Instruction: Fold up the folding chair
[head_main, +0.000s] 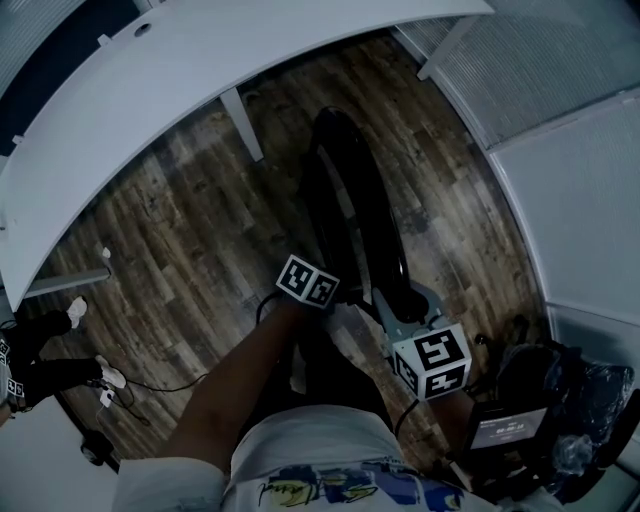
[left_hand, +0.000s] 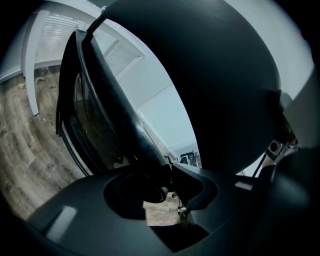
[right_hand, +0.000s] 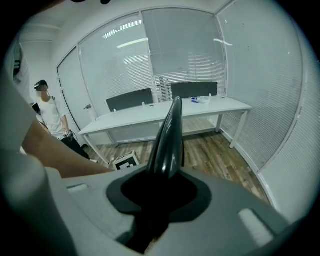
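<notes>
The left gripper (left_hand: 167, 181) is clamped round a frame tube and the right gripper (right_hand: 160, 186) on the thin edge of the black folding chair (head_main: 368, 210), which stands at twelve o'clock from both on the wood floor (head_main: 200, 230), with a white table (head_main: 150, 80) at ten o'clock.

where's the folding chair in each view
Head view: folding chair at centre, black, seen edge-on.
Left gripper view: chair fills the upper right, and its frame slants down to centre.
Right gripper view: chair is a narrow black edge rising at centre.
Shared landmark: white table.
</notes>
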